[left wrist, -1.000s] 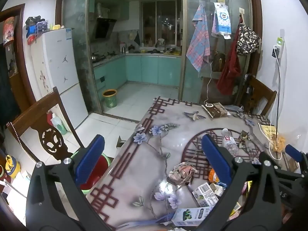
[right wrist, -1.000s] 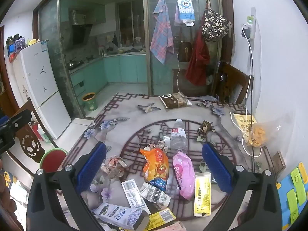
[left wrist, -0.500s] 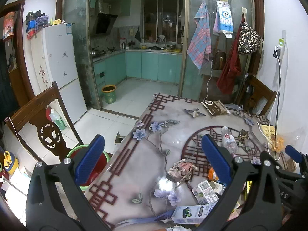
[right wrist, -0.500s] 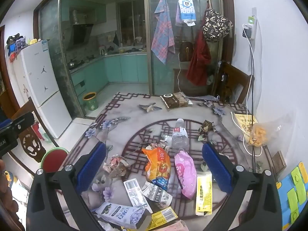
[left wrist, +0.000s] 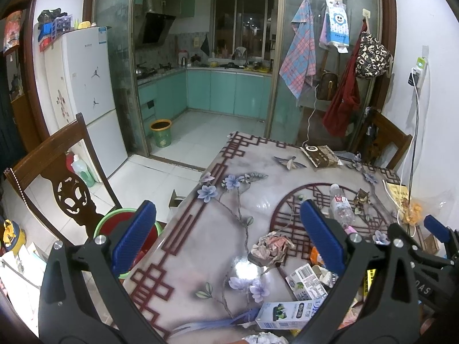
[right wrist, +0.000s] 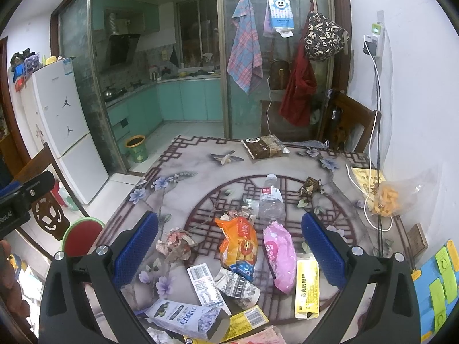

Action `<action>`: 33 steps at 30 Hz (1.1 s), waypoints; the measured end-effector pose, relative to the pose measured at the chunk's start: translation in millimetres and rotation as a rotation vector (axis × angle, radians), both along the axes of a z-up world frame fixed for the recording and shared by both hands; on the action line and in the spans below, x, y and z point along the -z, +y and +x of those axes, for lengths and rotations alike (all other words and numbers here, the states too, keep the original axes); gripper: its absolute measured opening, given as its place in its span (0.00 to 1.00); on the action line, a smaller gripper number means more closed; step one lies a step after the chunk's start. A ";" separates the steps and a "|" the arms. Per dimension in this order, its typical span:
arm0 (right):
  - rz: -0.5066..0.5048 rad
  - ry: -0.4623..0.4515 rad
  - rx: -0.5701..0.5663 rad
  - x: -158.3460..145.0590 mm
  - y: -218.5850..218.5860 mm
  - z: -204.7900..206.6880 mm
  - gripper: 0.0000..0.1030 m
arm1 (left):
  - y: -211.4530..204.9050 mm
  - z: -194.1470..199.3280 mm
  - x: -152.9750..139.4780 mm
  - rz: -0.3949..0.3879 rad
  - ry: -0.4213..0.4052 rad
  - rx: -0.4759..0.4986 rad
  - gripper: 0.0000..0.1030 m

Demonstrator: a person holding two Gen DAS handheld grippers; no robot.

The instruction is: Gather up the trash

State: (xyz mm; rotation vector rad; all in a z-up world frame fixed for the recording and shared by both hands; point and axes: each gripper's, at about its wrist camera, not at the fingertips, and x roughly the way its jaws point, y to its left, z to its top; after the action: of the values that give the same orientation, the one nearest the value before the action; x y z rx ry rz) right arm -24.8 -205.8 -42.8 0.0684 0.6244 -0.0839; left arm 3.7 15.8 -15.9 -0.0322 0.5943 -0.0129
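The right gripper [left wrist: 439, 228] hides litter behind the left gripper [left wrist: 229, 238].

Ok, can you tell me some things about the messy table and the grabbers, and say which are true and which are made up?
1. The clear plastic water bottle is lying on its side on the patterned table. True.
2. The right gripper is squeezing the orange snack bag. False: its jaws stand wide open and hold nothing.
3. The pink plastic packet lies beside the orange snack bag. True.
4. The left gripper holds the crumpled paper wad. False: it is open, and the wad lies on the table.
5. The green-rimmed red basin sits on the table. False: it is down beside the table.
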 end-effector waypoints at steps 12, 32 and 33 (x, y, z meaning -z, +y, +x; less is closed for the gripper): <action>0.002 0.005 -0.006 0.8 3.0 1.6 0.93 | 3.0 2.0 1.4 -0.015 0.011 -0.001 0.96; 0.002 0.008 -0.005 2.4 3.3 2.0 0.93 | 3.4 3.0 0.8 -0.019 0.016 0.000 0.96; 0.002 0.008 -0.006 2.5 3.5 2.0 0.93 | 3.6 3.0 0.8 -0.020 0.016 0.000 0.96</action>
State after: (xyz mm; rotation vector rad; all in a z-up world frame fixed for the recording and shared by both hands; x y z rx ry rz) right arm -22.8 -202.2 -45.4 0.0683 0.6329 -0.0780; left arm 6.7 19.4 -16.8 -0.0512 0.6105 -0.0186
